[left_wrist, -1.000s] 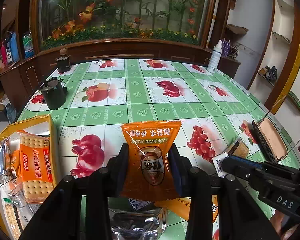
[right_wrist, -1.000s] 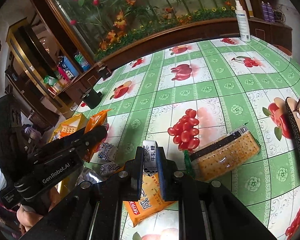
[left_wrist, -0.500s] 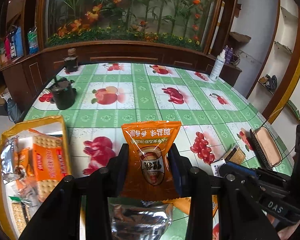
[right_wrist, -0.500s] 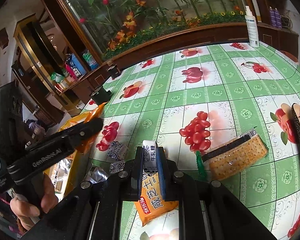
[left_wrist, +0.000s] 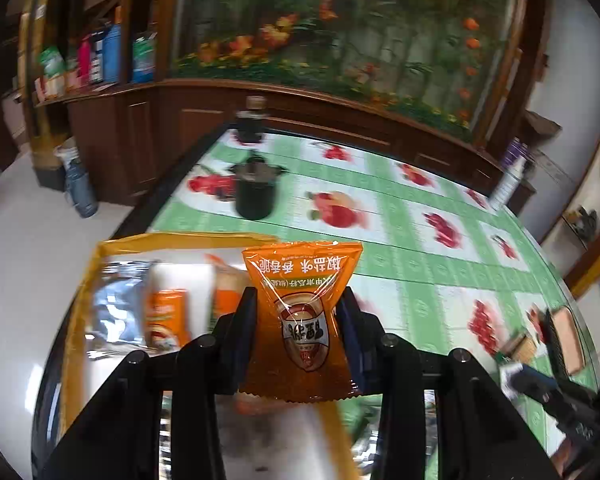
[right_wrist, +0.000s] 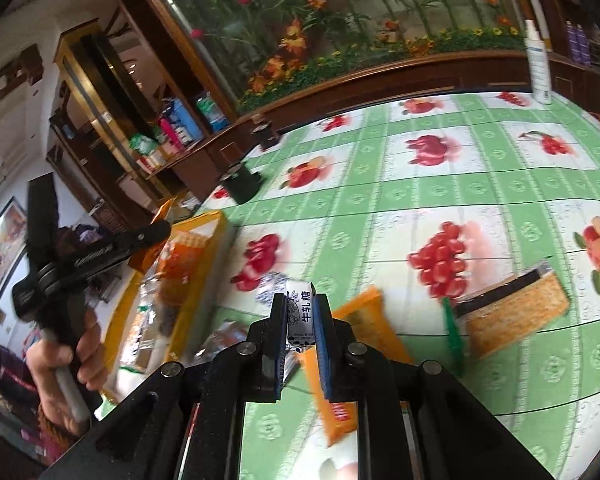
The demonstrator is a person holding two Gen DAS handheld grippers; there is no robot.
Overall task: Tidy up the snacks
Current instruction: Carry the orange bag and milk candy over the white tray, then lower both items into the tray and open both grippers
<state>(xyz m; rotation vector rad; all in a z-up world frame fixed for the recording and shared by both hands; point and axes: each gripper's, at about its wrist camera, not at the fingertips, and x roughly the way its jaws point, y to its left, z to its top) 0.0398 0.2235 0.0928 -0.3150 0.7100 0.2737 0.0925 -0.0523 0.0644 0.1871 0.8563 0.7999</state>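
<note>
Two snacks are up off the surface at once, one in each pair of tongs. The left tongs (left_wrist: 300, 316) pinch an orange snack packet (left_wrist: 302, 320) by its sides, the packet upright between the pads with its printed top edge fanned out above them. Seen from the left wrist, it hangs over the yellow tray (left_wrist: 100, 256) at the near left corner of the surface (left_wrist: 400, 248), which wears a green-and-white fruit-print cloth. Inside the tray lie a silver foil pack (left_wrist: 112, 304) and an orange cracker pack (left_wrist: 166, 316) — both blurred.

The right tongs (right_wrist: 300, 312) are pressed together on a small white milk candy (right_wrist: 300, 312) with black characters, held on end between the pads. Below and just right of it on the cloth lies a flat orange packet (right_wrist: 348, 344), and further right a clear-wrapped pack of square crackers (right_wrist: 512, 312). A small blue-and-white wrapped sweet (right_wrist: 270, 284) sits just left of the candy on the cloth.

In the right wrist view a hand (right_wrist: 60, 364) grips the left tool's handle at the tray's near side. A black pot (left_wrist: 256, 192) stands on the far left of the cloth — well apart from the tray.
</note>
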